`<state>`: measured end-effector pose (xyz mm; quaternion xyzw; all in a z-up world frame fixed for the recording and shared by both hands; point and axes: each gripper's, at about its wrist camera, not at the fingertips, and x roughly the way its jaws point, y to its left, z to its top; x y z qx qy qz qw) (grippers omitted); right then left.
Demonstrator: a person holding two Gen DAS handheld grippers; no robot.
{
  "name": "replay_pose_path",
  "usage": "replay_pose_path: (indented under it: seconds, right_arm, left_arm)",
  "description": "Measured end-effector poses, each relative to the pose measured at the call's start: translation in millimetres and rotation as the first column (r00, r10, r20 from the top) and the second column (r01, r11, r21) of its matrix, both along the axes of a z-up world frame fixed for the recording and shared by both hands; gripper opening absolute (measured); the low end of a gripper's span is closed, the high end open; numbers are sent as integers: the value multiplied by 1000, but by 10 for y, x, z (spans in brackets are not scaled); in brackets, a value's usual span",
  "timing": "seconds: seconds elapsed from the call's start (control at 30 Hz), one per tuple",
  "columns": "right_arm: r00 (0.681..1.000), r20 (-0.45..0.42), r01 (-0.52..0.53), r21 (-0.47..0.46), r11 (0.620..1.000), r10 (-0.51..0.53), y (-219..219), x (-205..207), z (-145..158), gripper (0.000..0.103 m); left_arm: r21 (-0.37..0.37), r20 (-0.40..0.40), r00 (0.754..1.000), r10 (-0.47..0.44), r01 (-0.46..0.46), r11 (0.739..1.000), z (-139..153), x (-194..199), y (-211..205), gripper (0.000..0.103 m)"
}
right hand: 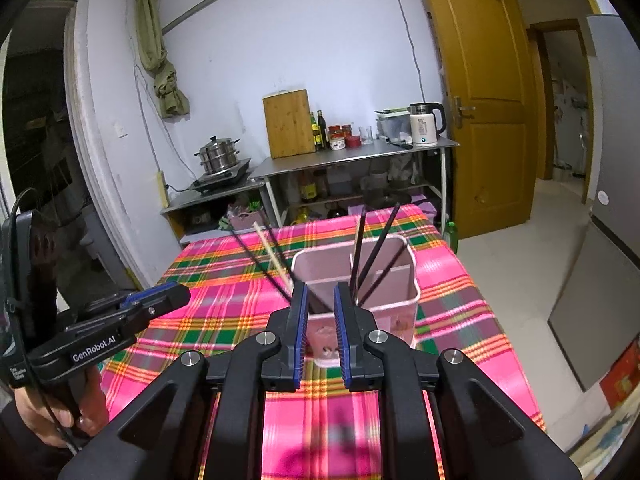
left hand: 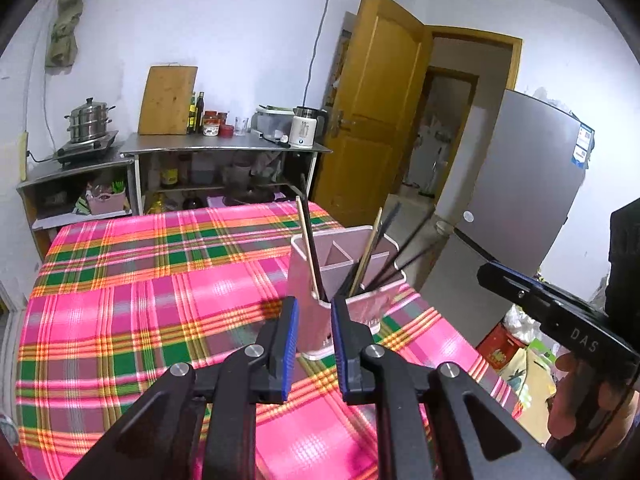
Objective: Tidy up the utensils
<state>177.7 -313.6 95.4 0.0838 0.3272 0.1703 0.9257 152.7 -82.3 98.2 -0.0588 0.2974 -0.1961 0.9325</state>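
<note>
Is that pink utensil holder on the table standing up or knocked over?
Upright. The pink holder stands on its base on the plaid tablecloth, its open top facing up, with chopsticks leaning inside its compartments.

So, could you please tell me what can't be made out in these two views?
- Left wrist view: the lower part of the pink holder is hidden behind the left claw.
- Right wrist view: the chopsticks' lower ends are hidden inside the holder.
- Both views: the table's near edge is covered by the claw bodies.

A pink divided holder (right hand: 394,312) stands upright on the plaid tablecloth, dark and wooden chopsticks (right hand: 362,248) leaning inside.
</note>
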Motion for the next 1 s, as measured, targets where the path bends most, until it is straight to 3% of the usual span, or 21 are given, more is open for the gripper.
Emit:
replay_pose_path:
  seconds: [0.33, 0.5, 1.0]
  right_arm:
    - [1000, -8, -10, -48, 999, 9, 116, -451, -230, 15]
    - [1000, -14, -9, -64, 998, 8, 146, -663, -350, 30]
    - [999, -36, 4, -112, 994, -8, 168, -1099, -611, 30]
  left_arm:
    - [35, 3, 1000, 0, 0, 999, -290, -427, -1, 16]
    - [62, 15, 1000, 0, -1, 998, -422, -623, -18, 16]
    - [59, 7, 1000, -11, 11, 998, -656, -988, 32, 16]
